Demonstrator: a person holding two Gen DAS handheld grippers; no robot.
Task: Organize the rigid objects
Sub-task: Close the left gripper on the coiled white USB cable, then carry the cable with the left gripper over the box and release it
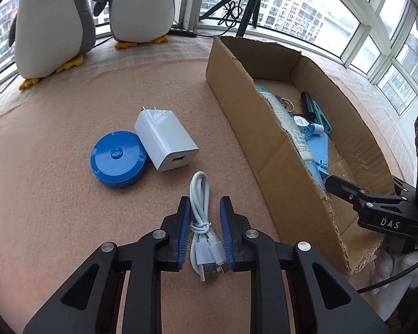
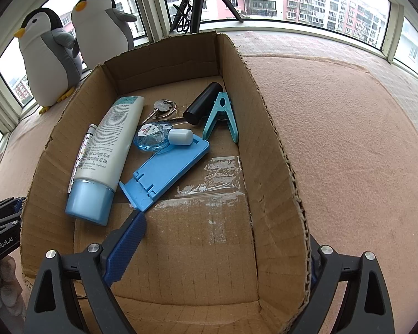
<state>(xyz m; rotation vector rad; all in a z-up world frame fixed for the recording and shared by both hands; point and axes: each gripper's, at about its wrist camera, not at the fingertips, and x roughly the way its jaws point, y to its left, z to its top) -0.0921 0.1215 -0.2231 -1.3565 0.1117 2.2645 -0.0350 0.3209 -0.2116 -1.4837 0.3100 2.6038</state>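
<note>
My left gripper (image 1: 204, 208) is open, its blue pads on either side of a coiled white USB cable (image 1: 200, 211) on the pink cloth, not touching it. Beyond it lie a white wall charger (image 1: 165, 139) and a round blue tape measure (image 1: 118, 158). The cardboard box (image 1: 264, 144) stands to the right. My right gripper (image 2: 225, 239) is open and straddles the box's right wall (image 2: 276, 144), left finger inside, right finger outside. In the box lie a lotion tube (image 2: 106, 156), a blue phone stand (image 2: 164, 169), a correction tape (image 2: 156, 137), keys (image 2: 163, 108), a black cylinder (image 2: 202, 103) and a teal clip (image 2: 221, 115).
Two plush penguins (image 1: 55, 27) stand at the far edge by the windows, and they also show in the right wrist view (image 2: 50, 55). A black tripod (image 1: 248, 2) with a cable stands behind the box. Pink cloth (image 2: 348, 144) stretches right of the box.
</note>
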